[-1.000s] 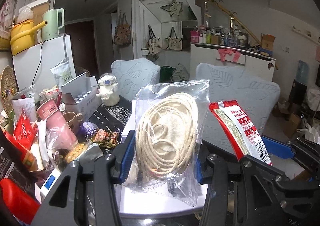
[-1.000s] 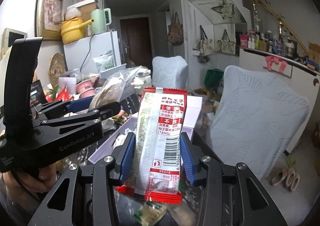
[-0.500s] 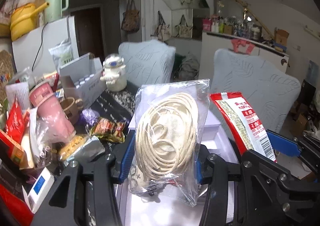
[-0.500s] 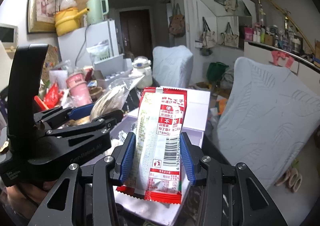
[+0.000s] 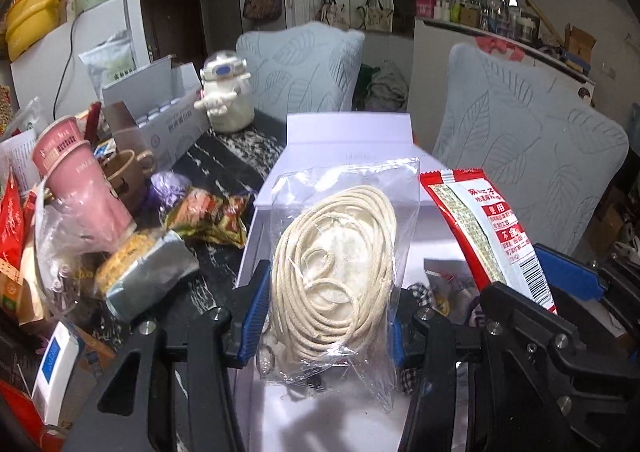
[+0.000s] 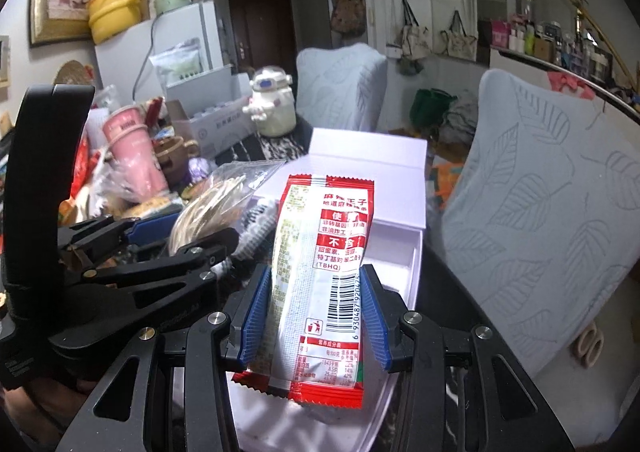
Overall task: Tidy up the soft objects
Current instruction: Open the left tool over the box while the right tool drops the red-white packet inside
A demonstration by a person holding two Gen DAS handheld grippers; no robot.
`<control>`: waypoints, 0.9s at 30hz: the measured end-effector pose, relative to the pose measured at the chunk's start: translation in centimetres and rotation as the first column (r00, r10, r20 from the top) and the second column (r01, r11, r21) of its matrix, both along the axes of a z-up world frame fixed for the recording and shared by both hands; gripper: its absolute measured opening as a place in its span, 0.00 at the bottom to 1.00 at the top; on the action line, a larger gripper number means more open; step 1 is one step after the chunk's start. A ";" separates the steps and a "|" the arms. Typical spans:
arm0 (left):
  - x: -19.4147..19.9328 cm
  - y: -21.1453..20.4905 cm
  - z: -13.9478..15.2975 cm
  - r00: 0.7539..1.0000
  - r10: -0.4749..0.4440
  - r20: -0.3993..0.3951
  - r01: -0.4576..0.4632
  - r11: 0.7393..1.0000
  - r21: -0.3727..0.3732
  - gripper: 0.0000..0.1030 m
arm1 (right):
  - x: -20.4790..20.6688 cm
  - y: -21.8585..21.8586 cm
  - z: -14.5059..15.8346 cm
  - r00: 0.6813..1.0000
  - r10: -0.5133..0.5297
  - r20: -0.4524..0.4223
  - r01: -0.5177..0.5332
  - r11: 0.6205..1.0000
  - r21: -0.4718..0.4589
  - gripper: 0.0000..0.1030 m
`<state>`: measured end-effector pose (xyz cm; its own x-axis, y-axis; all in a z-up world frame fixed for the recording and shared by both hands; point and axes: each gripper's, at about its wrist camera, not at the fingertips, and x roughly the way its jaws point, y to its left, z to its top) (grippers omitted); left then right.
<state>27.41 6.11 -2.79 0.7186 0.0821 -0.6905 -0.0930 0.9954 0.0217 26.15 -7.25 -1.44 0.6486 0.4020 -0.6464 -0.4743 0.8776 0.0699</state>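
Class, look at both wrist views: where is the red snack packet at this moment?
The red snack packet stands upright, clamped in the right claw above the open white box. In the left wrist view it shows at the right, beside the bag of cord.

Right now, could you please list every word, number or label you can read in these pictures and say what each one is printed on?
"(TBHQ)": red snack packet held in the right gripper.
"6 930487 920475": beside the barcode on that packet.
"不含": white-on-red panel on the same packet; the other Chinese lines are too blurred to read.
Pink cup, grey carton, the bagged cord in the left gripper: print unreadable or none.
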 end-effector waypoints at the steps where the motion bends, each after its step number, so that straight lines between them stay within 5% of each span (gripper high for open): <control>1: 0.2 0.0 -0.4 1.000 0.002 -0.014 -0.001 1.000 0.002 0.47 | 0.3 0.0 -0.2 1.000 -0.002 -0.006 0.002 1.000 -0.006 0.43; 13: 1.1 -0.8 -2.7 0.997 -0.010 -0.081 0.013 0.999 0.044 0.48 | 2.6 0.1 -3.8 0.992 -0.046 -0.115 0.038 0.997 -0.070 0.43; 21: 1.3 -1.0 -2.9 0.995 0.000 -0.100 0.006 0.998 0.061 0.50 | 2.6 -0.2 -3.8 0.992 -0.063 -0.112 0.052 0.994 -0.098 0.45; 27: 1.3 -1.1 -2.8 0.993 0.012 -0.119 -0.005 0.998 0.059 0.61 | 2.1 -0.4 -3.5 0.990 -0.066 -0.124 0.053 0.993 -0.101 0.48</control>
